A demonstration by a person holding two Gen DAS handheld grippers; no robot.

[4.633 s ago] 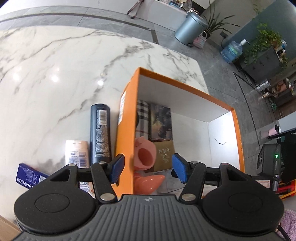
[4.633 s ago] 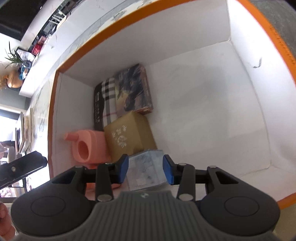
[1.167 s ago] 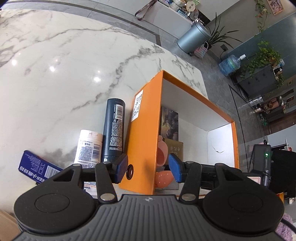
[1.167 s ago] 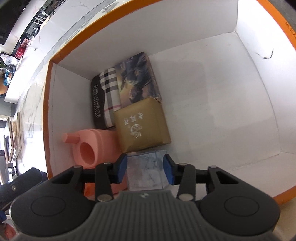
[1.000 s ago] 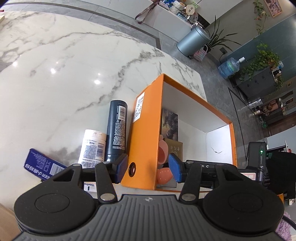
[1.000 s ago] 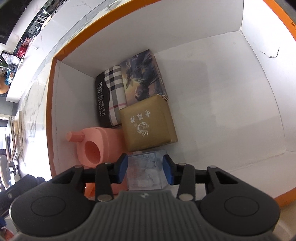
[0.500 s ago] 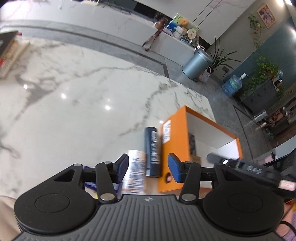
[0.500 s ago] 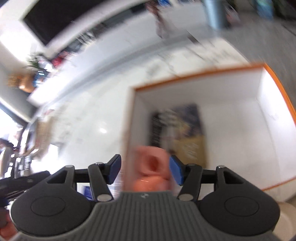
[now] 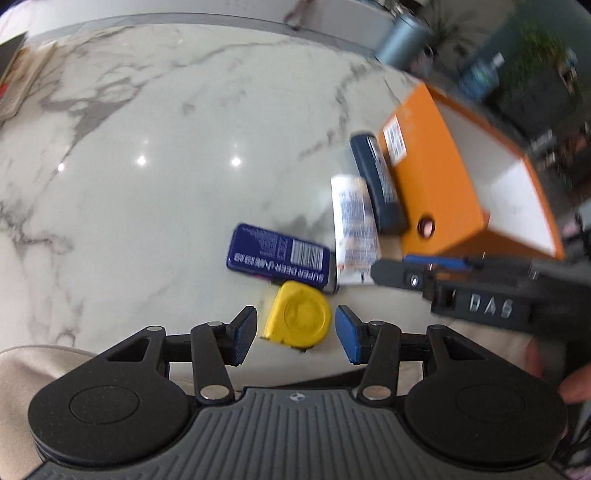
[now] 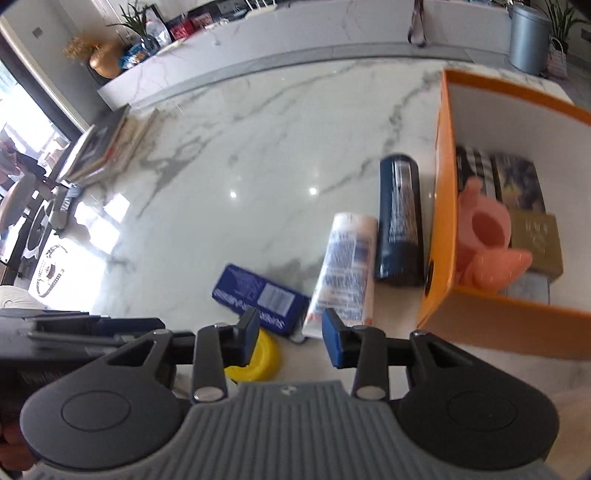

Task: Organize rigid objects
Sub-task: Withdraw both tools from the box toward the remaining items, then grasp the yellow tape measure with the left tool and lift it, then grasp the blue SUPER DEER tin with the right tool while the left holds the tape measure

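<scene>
Yellow tape measure (image 9: 298, 319): flat, framed by the parted, empty left gripper (image 9: 294, 338); right gripper (image 10: 289, 339) just narrowed, empty; bare marble table (image 9: 147, 184) is seen leftward.

Orange box (image 9: 436, 192) blurred; yellow disc (image 10: 258, 360) half-hidden

"SUPER DEER" on blue box (image 9: 277, 259), "DAS" on right gripper (image 9: 439, 263)

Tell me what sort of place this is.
Probably a home's open living or dining area. A large marble table holds household items and an orange box; behind it are a long marble ledge with potted plants and a grey pedal bin.
</scene>
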